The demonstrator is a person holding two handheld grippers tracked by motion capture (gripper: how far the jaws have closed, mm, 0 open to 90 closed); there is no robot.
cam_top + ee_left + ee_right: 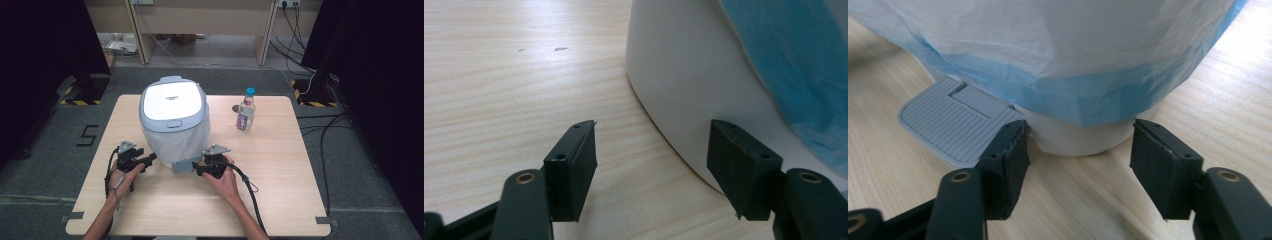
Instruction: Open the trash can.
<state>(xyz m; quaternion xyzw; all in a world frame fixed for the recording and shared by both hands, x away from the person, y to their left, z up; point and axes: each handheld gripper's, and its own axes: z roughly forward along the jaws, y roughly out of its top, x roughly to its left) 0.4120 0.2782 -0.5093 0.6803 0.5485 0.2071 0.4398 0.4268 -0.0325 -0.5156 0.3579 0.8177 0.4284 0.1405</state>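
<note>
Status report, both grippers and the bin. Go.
Left gripper open at pedal bin base. Right gripper open, by foot pedal. Lid shut. Water bottle stands apart.

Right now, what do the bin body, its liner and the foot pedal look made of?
Bin body: smooth white plastic, probably, with a soft sheen. Liner: thin translucent film, crinkled, blue-tinted at the lower edge. Foot pedal: grey moulded plastic, matte, with fine ribbing.
</note>
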